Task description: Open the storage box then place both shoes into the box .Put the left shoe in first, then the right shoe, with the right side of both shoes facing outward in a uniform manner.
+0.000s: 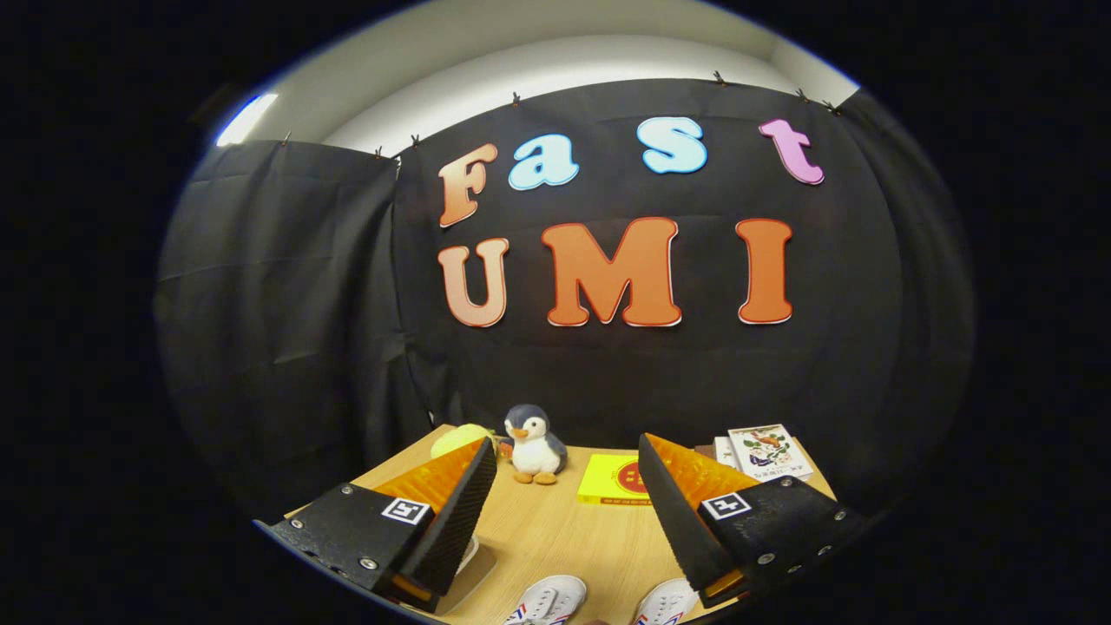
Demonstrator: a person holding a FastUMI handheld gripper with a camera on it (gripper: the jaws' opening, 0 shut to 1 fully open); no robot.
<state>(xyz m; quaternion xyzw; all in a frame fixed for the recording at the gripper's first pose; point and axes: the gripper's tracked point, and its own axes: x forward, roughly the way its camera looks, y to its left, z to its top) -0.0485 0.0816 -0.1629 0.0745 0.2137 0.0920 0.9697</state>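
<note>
Above two shoes (599,601) on counter (555,529), tool (568,503) fingers apart, empty; penguin toy (531,456) beyond. Risk: grabbing wrong shoe first.

No wording can be read: the yellow box (613,480) bears a red round emblem, the illustrated book (769,450) a picture; their print is too small to read.

A staged recording booth is showing here: black cloth (286,330) is hanging clipped across the back under a white ceiling (521,69), and a wooden table (555,529) at lower centre is carrying props, a penguin toy (532,444) and books (768,451).
</note>
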